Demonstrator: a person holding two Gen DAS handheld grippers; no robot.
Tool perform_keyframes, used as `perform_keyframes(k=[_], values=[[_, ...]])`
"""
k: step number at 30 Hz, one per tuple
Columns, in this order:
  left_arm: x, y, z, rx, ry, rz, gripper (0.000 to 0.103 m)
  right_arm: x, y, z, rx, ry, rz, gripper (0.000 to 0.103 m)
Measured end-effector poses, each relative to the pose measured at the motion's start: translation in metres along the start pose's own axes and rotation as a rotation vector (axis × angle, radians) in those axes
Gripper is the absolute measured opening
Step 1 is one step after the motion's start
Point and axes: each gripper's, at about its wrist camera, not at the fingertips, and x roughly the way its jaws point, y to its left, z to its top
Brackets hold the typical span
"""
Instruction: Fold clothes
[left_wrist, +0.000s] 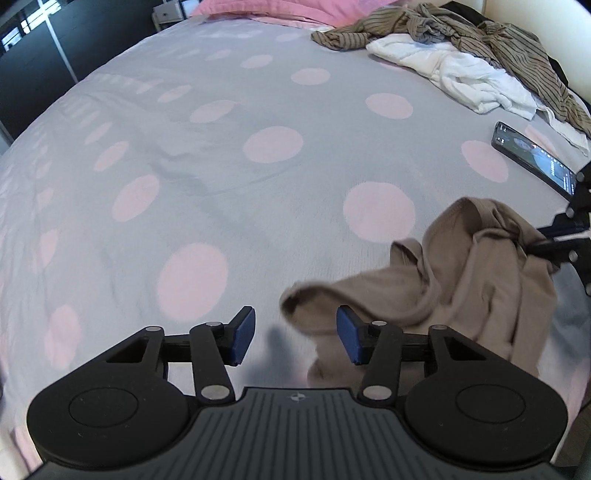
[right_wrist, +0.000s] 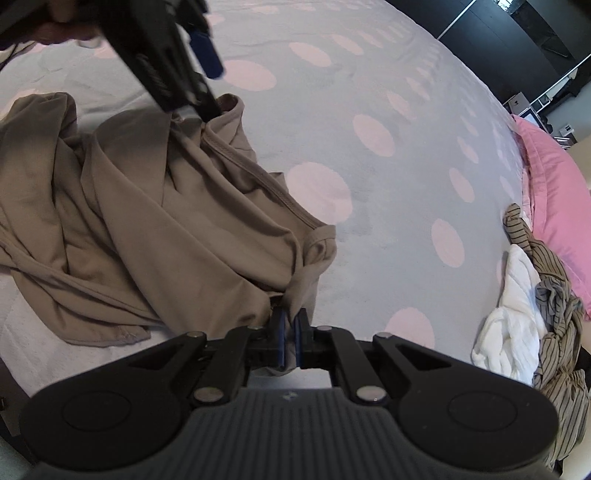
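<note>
**Beige garment pinched above a spotted bedspread**

The right gripper (right_wrist: 290, 341) has its jaws pressed together on a fold of the beige garment (right_wrist: 155, 229), which lies crumpled on the near part of the grey bedspread with pink dots (right_wrist: 388, 92). The left gripper (left_wrist: 295, 338) hangs just beside the cloth, jaws spread, gripping nothing. Far right lie a striped shirt (left_wrist: 436, 26), a white garment (left_wrist: 461, 77) and a phone (left_wrist: 533, 157).

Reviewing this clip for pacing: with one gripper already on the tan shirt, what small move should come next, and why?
Probably close the left gripper on the tan shirt fold lying by its open fingers. The right gripper already pinches one edge, and the shirt is crumpled on the bed, so a second hold would let it be spread.
</note>
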Motion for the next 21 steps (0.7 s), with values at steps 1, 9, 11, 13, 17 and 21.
perform_keyframes(k=[1,9,11,13,17,21], values=[[0.004,-0.001,0.003,0.010,0.000,-0.002,0.044,0.001,0.000,0.001,-0.001,0.000,0.002,0.006],[0.017,-0.002,0.008,0.003,0.013,0.086,0.005,0.005,0.001,0.005,-0.006,-0.002,0.017,0.007],[0.007,0.002,0.008,-0.026,-0.008,0.125,0.005,0.004,0.001,0.005,-0.003,-0.008,0.012,0.006],[-0.007,0.008,0.007,-0.058,-0.034,0.163,0.005,0.001,-0.001,0.006,0.005,-0.026,-0.012,0.006],[-0.055,0.026,0.004,-0.116,-0.111,0.242,0.005,-0.014,-0.003,0.010,0.015,-0.104,-0.098,0.006],[-0.116,0.044,-0.001,-0.175,-0.207,0.338,0.004,-0.037,-0.002,0.018,0.023,-0.213,-0.188,0.005]])
